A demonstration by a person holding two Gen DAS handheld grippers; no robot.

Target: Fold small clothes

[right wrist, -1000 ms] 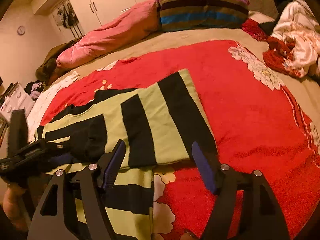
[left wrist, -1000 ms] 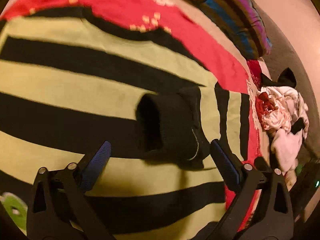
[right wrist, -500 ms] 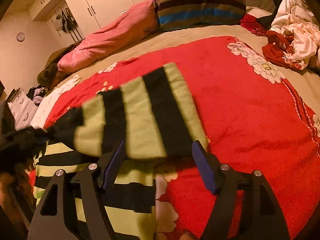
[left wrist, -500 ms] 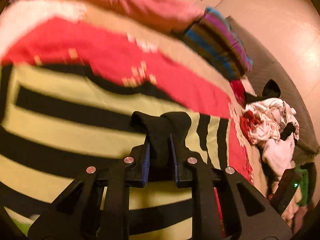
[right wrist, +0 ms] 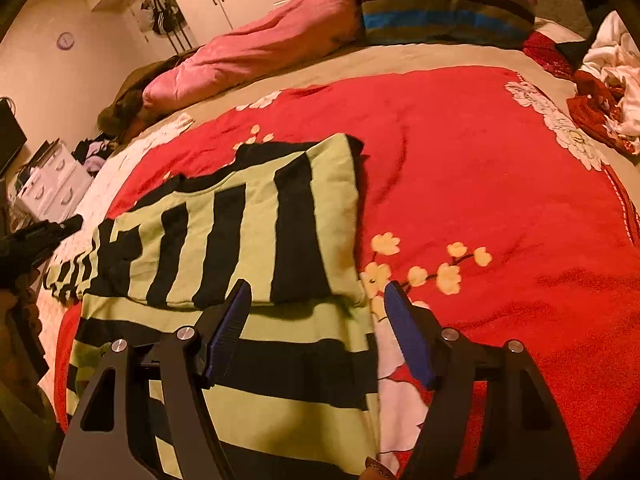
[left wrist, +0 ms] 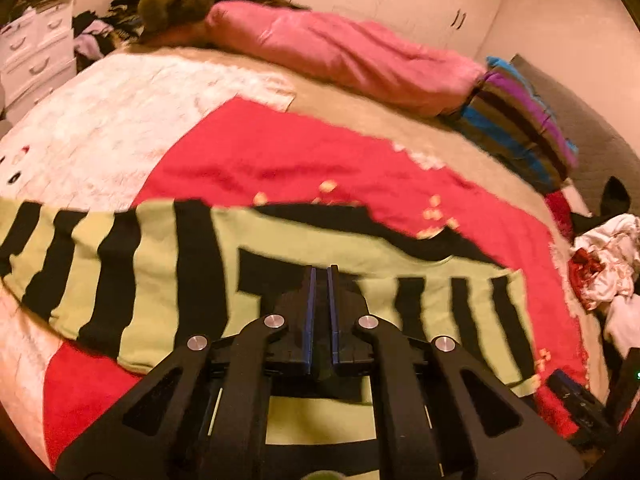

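**Now: sleeve cuff pinched, ready to cross the sweater**

Clamped almost fully, left tool (left wrist: 321, 280), blue pads nearly meeting on the black cuff (left wrist: 320, 312) of the striped sweater (left wrist: 168, 272). Spread flat on the red floral blanket (right wrist: 500, 200) of the bed (left wrist: 120, 112), green-and-black body near the camera, one sleeve already folded across the chest with its stripes running away toward the far side. Gaping wide and holding nothing, right tool (right wrist: 316, 316), poised just above the sweater's right edge where knit meets blanket.

Key relation, as a judgement: held sleeve stretched out leftward from the left tool, long axis lying left to right across the bed, body centre to the right and slightly near. Hence a carry rightward over the chest, best done by the left tool, already gripping; right tool nearer the hem and side seam, better placed to pin or smooth.

Pink duvet (left wrist: 340, 52) and striped pillow (right wrist: 440, 4) far off; loose laundry pile (left wrist: 600, 264) at right, well apart.
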